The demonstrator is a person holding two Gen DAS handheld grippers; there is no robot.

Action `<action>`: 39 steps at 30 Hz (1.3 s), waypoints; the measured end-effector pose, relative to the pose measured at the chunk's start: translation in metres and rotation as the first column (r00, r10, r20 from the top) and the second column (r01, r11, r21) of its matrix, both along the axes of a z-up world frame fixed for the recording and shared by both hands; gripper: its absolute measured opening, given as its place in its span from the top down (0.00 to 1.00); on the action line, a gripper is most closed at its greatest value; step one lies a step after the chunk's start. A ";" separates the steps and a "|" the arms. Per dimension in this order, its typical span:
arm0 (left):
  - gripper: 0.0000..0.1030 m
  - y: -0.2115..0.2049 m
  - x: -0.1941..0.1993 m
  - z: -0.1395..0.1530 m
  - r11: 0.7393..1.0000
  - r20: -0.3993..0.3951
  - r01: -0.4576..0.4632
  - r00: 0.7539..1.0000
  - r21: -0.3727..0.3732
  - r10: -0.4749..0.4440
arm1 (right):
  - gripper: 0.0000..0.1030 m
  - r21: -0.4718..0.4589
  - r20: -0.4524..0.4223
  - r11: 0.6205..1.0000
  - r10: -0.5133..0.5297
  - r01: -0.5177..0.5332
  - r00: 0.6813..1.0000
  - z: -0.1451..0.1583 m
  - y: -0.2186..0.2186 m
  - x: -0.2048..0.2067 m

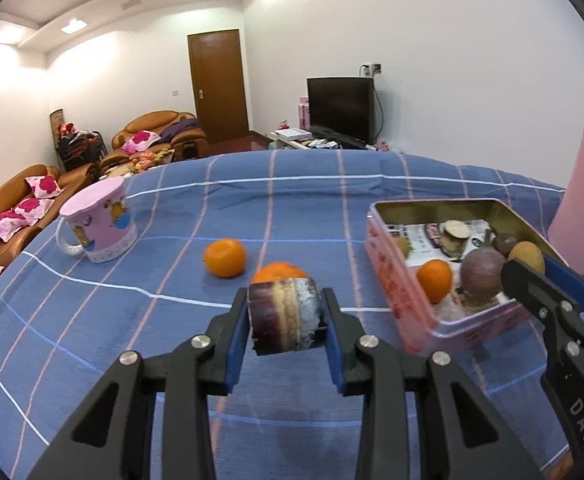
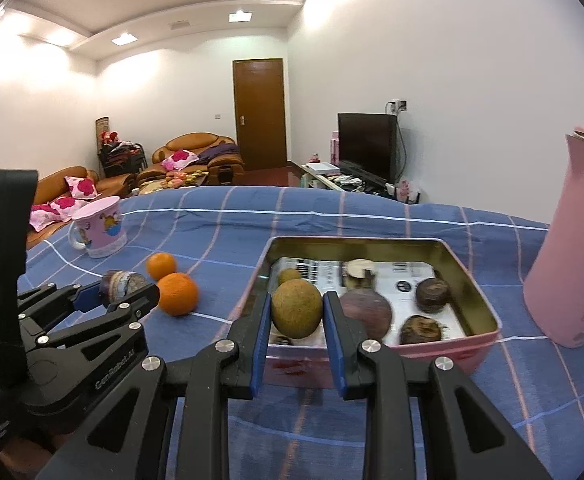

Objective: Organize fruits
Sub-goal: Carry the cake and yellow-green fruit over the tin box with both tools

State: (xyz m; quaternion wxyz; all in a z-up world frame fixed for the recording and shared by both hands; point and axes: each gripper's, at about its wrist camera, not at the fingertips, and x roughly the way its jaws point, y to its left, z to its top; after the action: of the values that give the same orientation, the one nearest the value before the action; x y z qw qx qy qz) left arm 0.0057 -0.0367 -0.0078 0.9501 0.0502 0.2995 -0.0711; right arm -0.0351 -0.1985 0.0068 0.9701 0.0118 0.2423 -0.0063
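My left gripper [image 1: 286, 316] is shut on a dark purple cut piece of sugarcane [image 1: 286, 316] and holds it above the blue checked cloth; it also shows in the right wrist view [image 2: 122, 284]. My right gripper [image 2: 296, 312] is shut on a round brown-green fruit [image 2: 296, 310] over the near edge of the pink tin [image 2: 487, 344], and shows in the left view [image 1: 527, 276]. Two oranges [image 1: 225, 258] [image 1: 278, 272] lie on the cloth left of the tin. The tin [image 1: 387, 248] holds an orange [image 1: 435, 280] and several brown and purple fruits.
A pink mug [image 1: 100, 224] stands at the back left of the table. A tall pink jug [image 2: 567, 248] stands right of the tin. Sofas, a door and a television are behind the table.
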 end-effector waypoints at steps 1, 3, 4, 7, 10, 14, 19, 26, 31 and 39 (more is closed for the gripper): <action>0.65 -0.004 -0.001 0.000 1.000 0.001 0.007 1.000 0.001 -0.007 | 0.73 -0.003 0.002 1.000 -0.004 0.004 1.000 0.000 -0.004 -0.001; 0.65 -0.012 -0.003 0.001 1.000 0.002 0.018 1.000 0.003 -0.018 | 0.73 -0.011 0.005 1.000 -0.010 0.011 1.000 0.001 -0.009 -0.003; 0.65 -0.016 -0.004 0.001 1.000 0.004 0.025 1.000 0.004 -0.025 | 0.73 -0.016 0.007 1.000 -0.016 0.016 1.000 0.001 -0.013 -0.005; 0.65 -0.028 -0.006 0.002 0.999 0.010 0.041 0.999 0.007 -0.041 | 0.73 -0.020 0.008 0.999 -0.030 0.030 1.000 0.002 -0.024 -0.006; 0.65 -0.040 -0.009 0.003 0.998 0.022 0.058 0.998 0.011 -0.058 | 0.73 -0.025 0.010 0.998 -0.049 0.049 0.999 0.003 -0.034 -0.007; 0.65 -0.055 -0.014 0.005 0.996 0.036 0.089 0.995 0.013 -0.090 | 0.73 -0.030 0.011 0.996 -0.080 0.080 0.997 0.003 -0.051 -0.009; 0.65 -0.075 -0.015 0.005 0.992 0.037 0.123 0.992 0.019 -0.124 | 0.73 -0.029 0.012 0.993 -0.117 0.117 0.993 0.004 -0.071 -0.010; 0.65 -0.098 -0.013 0.006 0.986 0.048 0.166 0.985 0.019 -0.167 | 0.73 -0.040 0.016 0.986 -0.159 0.160 0.987 0.005 -0.093 -0.010; 0.65 -0.117 -0.011 0.007 0.980 0.059 0.198 0.978 0.022 -0.199 | 0.73 -0.046 0.019 0.980 -0.195 0.196 0.981 0.006 -0.105 -0.006; 0.65 -0.142 0.004 0.008 0.973 0.058 0.229 0.972 0.002 -0.229 | 0.73 -0.069 0.029 0.971 -0.227 0.228 0.973 0.007 -0.113 0.001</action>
State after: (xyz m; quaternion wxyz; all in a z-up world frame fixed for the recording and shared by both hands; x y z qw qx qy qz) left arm 0.0097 -0.1785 0.0004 0.9439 0.0844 0.2641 -0.1793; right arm -0.0341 -0.3116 0.0134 0.9652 0.0046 0.2289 -0.1262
